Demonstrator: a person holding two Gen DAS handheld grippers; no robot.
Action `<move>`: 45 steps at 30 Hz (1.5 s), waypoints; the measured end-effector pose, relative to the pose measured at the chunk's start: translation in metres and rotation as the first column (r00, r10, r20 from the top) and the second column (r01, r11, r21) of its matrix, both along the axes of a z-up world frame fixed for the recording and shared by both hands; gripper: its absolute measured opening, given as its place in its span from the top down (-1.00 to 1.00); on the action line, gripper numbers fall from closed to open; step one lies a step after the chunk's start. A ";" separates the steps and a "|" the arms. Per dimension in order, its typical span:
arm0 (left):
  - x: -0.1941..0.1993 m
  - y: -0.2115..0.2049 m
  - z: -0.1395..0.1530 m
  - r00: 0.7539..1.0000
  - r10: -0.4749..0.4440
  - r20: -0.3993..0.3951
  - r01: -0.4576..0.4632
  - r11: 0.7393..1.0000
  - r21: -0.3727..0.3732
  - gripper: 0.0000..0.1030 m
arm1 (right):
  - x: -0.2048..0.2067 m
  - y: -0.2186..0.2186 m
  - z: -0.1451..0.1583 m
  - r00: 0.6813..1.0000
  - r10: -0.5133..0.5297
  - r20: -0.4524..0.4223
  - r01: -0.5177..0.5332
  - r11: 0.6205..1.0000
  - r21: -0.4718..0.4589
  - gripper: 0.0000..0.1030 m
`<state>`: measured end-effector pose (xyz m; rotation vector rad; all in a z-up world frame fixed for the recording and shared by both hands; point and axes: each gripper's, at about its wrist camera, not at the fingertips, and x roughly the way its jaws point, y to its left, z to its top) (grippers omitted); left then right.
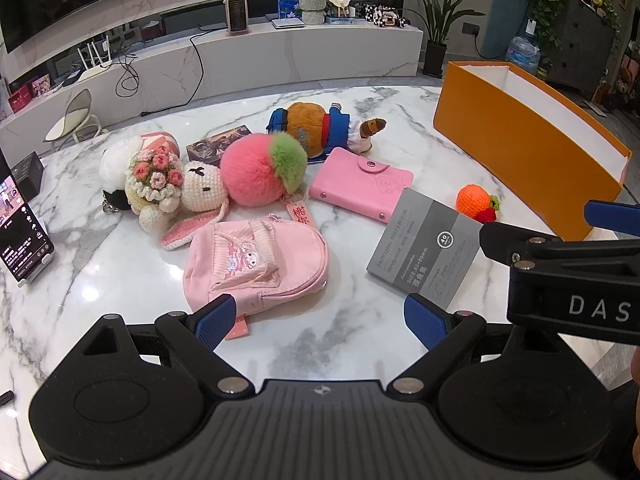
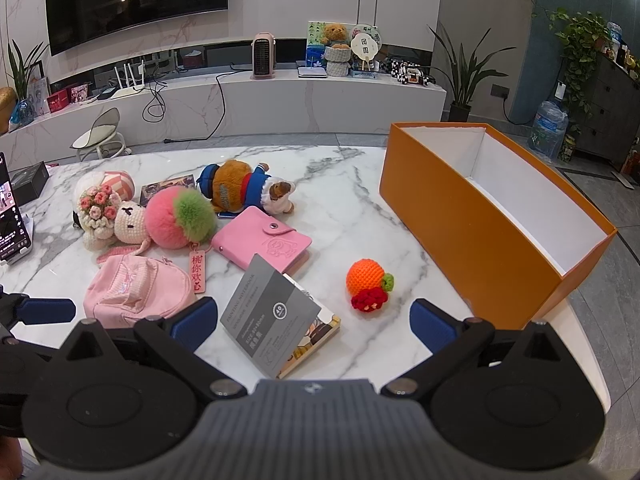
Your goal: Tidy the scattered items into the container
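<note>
Orange box [image 2: 472,232] sits empty on the right of the marble bench [image 2: 340,184], everything else is scattered to its left. Grey notebook [image 2: 266,316] looks stiff and flat, probably best pinched by an edge. Crochet orange [image 2: 366,276] and pink pouch [image 1: 256,268] look soft and light, so squeeze the middle. Right tool [image 2: 314,324] is wide open with nothing in it, hovering over the notebook. Left tool [image 1: 320,316] is wide open too, empty, just short of the pouch
</note>
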<state>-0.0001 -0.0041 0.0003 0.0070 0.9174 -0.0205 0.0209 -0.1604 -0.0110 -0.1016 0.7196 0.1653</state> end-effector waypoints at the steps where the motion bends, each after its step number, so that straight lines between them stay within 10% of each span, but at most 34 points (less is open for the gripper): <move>1: 0.000 0.000 0.000 1.000 0.000 0.000 0.000 1.000 0.001 -1.00 | 0.000 0.000 0.000 1.000 0.000 0.000 0.000 1.000 0.000 -1.00; 45: 0.000 0.001 -0.001 1.000 -0.008 -0.002 0.008 1.000 0.000 -1.00 | 0.002 -0.004 0.002 1.000 -0.001 -0.009 0.002 1.000 0.017 -1.00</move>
